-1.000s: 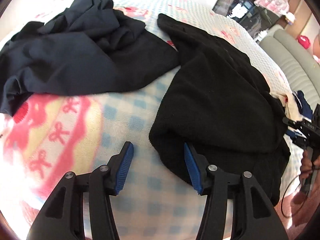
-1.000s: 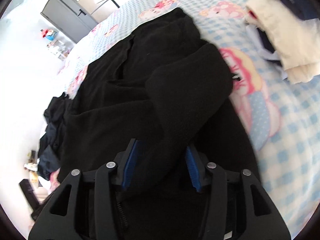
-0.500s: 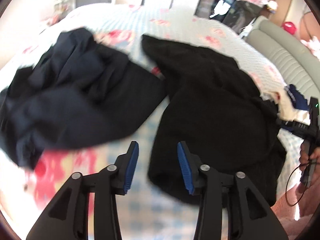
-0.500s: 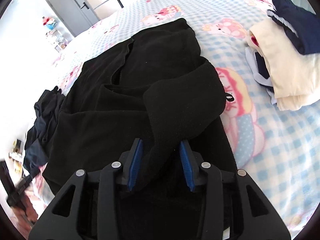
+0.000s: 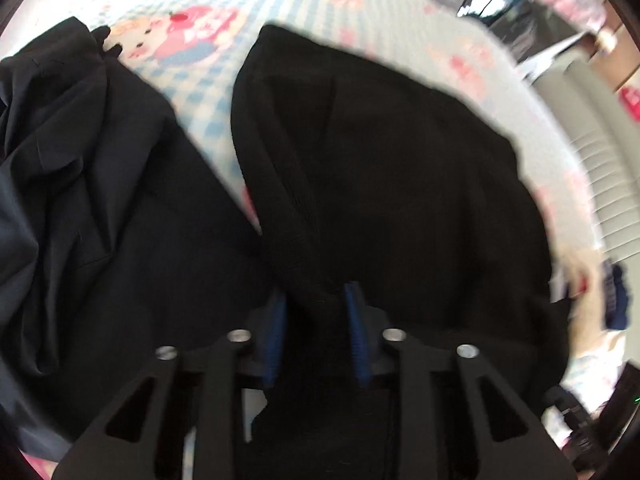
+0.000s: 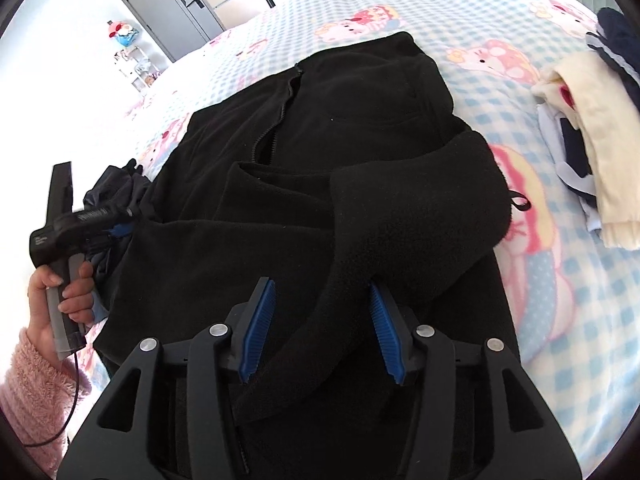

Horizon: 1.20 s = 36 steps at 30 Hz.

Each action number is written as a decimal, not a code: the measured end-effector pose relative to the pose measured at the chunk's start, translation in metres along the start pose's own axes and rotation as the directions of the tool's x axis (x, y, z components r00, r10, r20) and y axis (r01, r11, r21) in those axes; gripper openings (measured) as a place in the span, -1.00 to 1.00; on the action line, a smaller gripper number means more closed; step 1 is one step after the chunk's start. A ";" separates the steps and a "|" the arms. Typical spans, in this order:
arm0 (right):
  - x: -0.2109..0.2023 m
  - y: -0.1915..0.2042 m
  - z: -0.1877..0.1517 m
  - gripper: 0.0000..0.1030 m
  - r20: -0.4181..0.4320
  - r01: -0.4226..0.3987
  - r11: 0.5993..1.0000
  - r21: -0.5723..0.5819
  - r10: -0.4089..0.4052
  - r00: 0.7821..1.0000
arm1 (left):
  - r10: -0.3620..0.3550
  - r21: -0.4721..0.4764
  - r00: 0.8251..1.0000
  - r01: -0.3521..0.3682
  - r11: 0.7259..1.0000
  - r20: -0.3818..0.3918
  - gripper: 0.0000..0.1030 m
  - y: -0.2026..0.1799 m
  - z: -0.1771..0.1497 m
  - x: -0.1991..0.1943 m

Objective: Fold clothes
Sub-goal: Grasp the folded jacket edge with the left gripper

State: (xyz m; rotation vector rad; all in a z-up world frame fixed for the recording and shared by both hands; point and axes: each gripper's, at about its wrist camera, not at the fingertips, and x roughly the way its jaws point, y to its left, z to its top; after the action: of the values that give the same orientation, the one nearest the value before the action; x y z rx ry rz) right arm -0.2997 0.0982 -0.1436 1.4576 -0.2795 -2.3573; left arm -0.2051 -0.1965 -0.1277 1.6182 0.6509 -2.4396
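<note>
Two tools work on one black fleece jacket (image 6: 360,168) that lies spread across a bed (image 6: 500,32) with a blue-checked cartoon cover. Nearest in the right wrist view, the right tool (image 6: 322,330) stands about half open, its jaws having just been widening; a folded sleeve of the jacket runs between the blue pads, resting against the right pad and clear of the left. In the blurred left wrist view, the left tool (image 5: 316,334) has just been narrowing and its pads pinch a bunched edge of the jacket (image 5: 380,184). Just beside it to the left lies a dark navy garment (image 5: 88,208). Farther right on the bed sits a stack of folded clothes (image 6: 592,128).
</note>
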 end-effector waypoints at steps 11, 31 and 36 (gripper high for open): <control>0.026 -0.007 -0.006 -0.08 -0.085 0.090 0.996 0.029 -0.087 0.993 | 0.193 0.034 0.981 -0.193 0.981 -0.007 -0.82 0.075 -0.003 -0.022; 0.021 0.041 -0.009 -0.27 0.011 0.107 0.985 -0.132 -0.107 0.994 | 0.128 0.164 0.983 -0.106 0.981 -0.133 -0.63 0.020 0.025 0.011; 0.033 0.020 -0.011 -0.27 -0.056 0.096 0.994 -0.045 -0.098 0.994 | 0.071 0.032 0.996 -0.069 0.997 -0.058 0.01 0.046 0.016 -0.005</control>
State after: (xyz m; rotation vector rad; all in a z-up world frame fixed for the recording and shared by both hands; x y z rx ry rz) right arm -0.2991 0.0666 -0.1689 1.5490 -0.1466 -2.3763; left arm -0.2007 -0.2451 -0.1306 1.7005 0.5583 -2.3716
